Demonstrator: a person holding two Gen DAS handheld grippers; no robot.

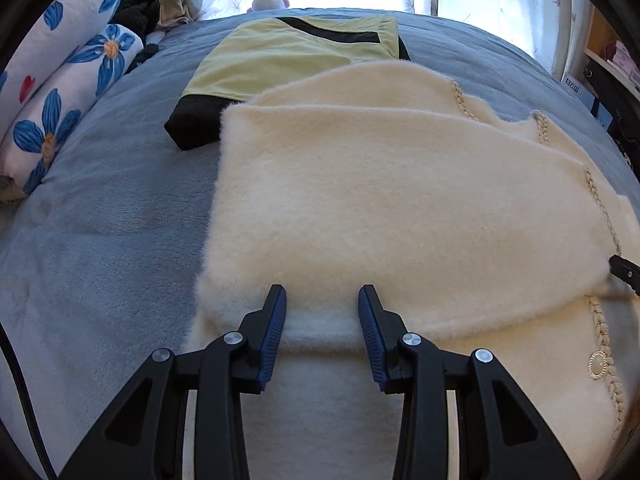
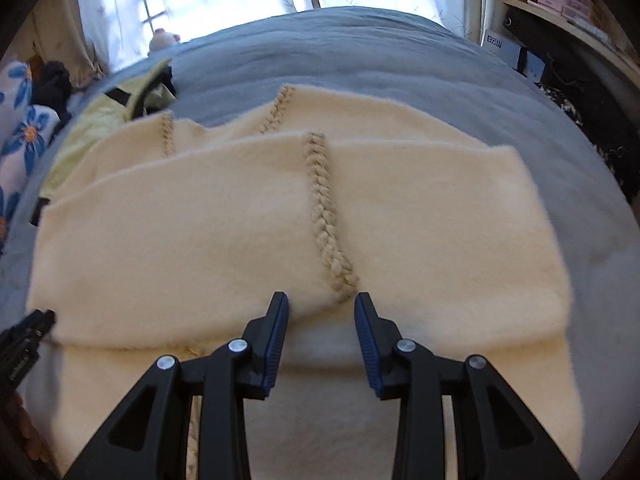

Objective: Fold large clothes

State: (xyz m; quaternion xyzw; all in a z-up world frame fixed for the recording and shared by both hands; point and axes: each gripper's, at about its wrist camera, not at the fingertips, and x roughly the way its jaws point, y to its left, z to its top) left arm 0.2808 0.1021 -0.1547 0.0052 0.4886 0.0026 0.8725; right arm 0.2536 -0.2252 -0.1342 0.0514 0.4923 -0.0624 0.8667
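A cream fuzzy cardigan [image 1: 380,208] with braided trim and a round button [image 1: 597,365] lies folded in layers on the grey-blue bed [image 1: 104,216]. My left gripper [image 1: 322,300] is open and empty, its tips at the near edge of the top fold. The cardigan also shows in the right wrist view [image 2: 224,232], with its braid [image 2: 324,216] down the middle. My right gripper [image 2: 321,304] is open and empty at the same folded edge, near the braid's end. Each gripper shows at the edge of the other's view, the right one [image 1: 624,274] and the left one [image 2: 24,340].
A folded yellow-green and black garment [image 1: 280,64] lies beyond the cardigan. Floral pillows [image 1: 60,92] and dark clothes [image 1: 136,8] sit at the left. A plush toy [image 1: 268,0] is by the curtained window. Shelves with boxes [image 2: 560,0] stand at the right.
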